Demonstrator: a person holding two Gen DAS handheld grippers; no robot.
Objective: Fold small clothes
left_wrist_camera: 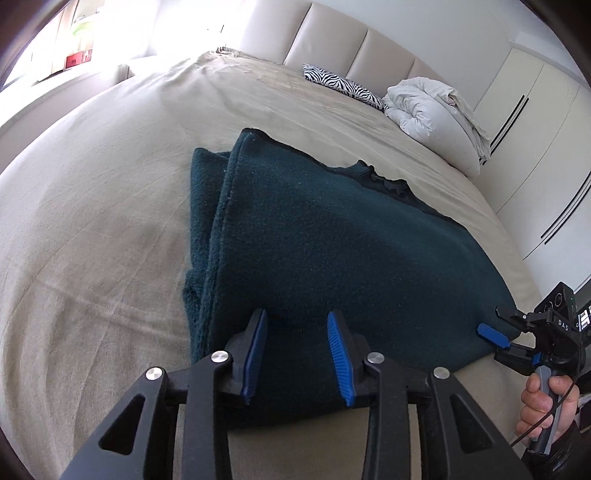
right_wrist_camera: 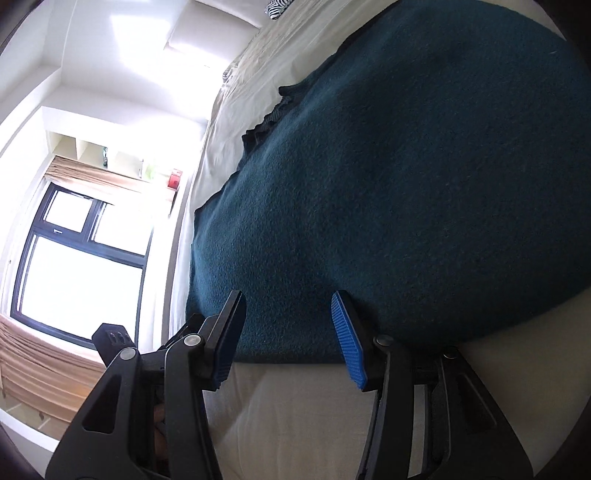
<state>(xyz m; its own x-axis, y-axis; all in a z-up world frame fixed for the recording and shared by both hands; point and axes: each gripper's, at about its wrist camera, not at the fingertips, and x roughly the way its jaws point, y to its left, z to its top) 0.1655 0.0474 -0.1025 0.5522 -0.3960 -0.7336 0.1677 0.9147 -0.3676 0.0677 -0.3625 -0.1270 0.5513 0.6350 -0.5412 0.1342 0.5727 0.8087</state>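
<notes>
A dark teal knitted garment (left_wrist_camera: 332, 236) lies partly folded on the beige bed sheet (left_wrist_camera: 92, 221), with a doubled layer stacked along its edge at 9 o'clock in the left wrist view. Its near hem sits at 6 o'clock, directly under the left gripper (left_wrist_camera: 297, 350).

Left gripper: jaws spread, blue pads (left_wrist_camera: 341, 360) apart, nothing between them. It hovers over the near hem; whether the tips touch the fabric cannot be told.

Right gripper (right_wrist_camera: 288, 336): jaws likewise spread and holding nothing. In its own view the garment (right_wrist_camera: 406, 184) fills the frame from 12 to 3 o'clock, its near edge crossing between the two fingers. From the left wrist view the right gripper (left_wrist_camera: 498, 328) appears at 4 o'clock, at the garment's near corner, gripped by a hand (left_wrist_camera: 546, 410).

Surroundings: a zebra-print pillow (left_wrist_camera: 343, 86) and a bundled white duvet (left_wrist_camera: 432, 110) lie at 1 o'clock, well apart from the garment, against a padded headboard (left_wrist_camera: 332, 33). A window (right_wrist_camera: 81, 258) shows at 9 o'clock in the right wrist view.
</notes>
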